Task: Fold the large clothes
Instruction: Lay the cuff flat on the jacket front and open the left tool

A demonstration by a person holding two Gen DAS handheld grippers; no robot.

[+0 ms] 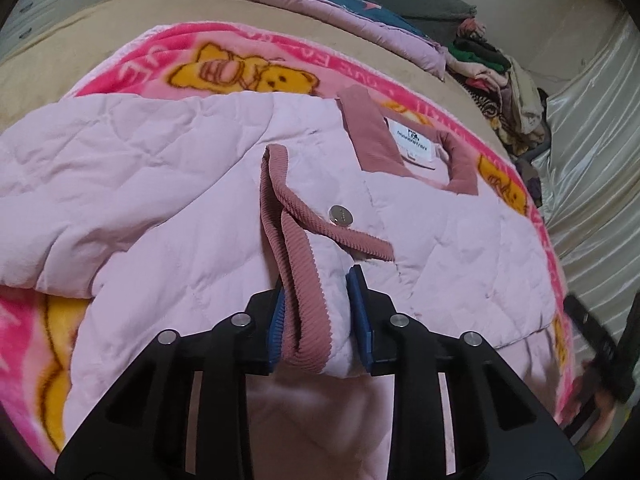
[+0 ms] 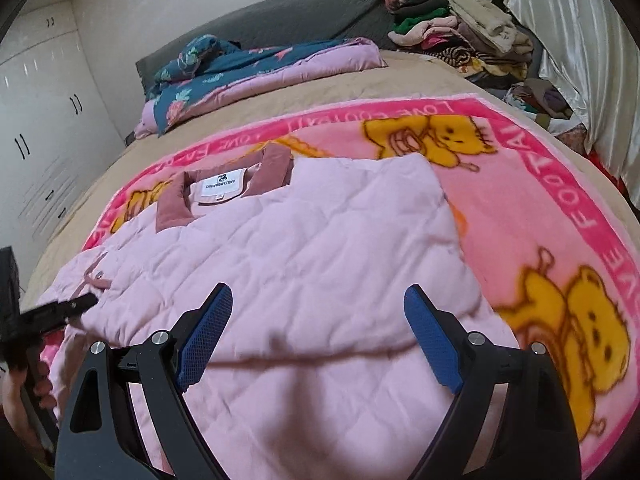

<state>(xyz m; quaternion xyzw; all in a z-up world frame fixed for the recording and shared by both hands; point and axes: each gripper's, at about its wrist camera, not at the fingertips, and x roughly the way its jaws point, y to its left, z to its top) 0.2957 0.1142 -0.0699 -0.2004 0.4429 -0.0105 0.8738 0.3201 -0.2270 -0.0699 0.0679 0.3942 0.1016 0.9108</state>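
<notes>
Lying flat: pink quilted jacket (image 2: 312, 248) on a teddy-bear blanket (image 2: 540, 208) spread over the bed (image 2: 280, 100). Pinching its corduroy-trimmed cuff (image 1: 312, 300): left tool (image 1: 320, 320). Hovering above the jacket, spread wide and holding nothing: right tool (image 2: 320, 336).

Jacket (image 2: 304, 248) on blanket (image 2: 560, 216); clothes pile (image 2: 460, 36) behind.

Quilted pale pink jacket (image 2: 304, 264) of smooth matt cloth, stitched in diamonds; collar (image 1: 372, 140) and cuff (image 1: 298, 280) of ribbed dusty-rose corduroy; glossy metal snap (image 1: 341, 215) beside the cuff. Beneath the jacket, fuzzy fleece blanket (image 2: 532, 208), pink with yellow bears. Beyond the blanket, shiny satin curtain (image 2: 568, 40). Textured blue rubbery pads (image 2: 434, 344) on matt black plastic fingers.
</notes>
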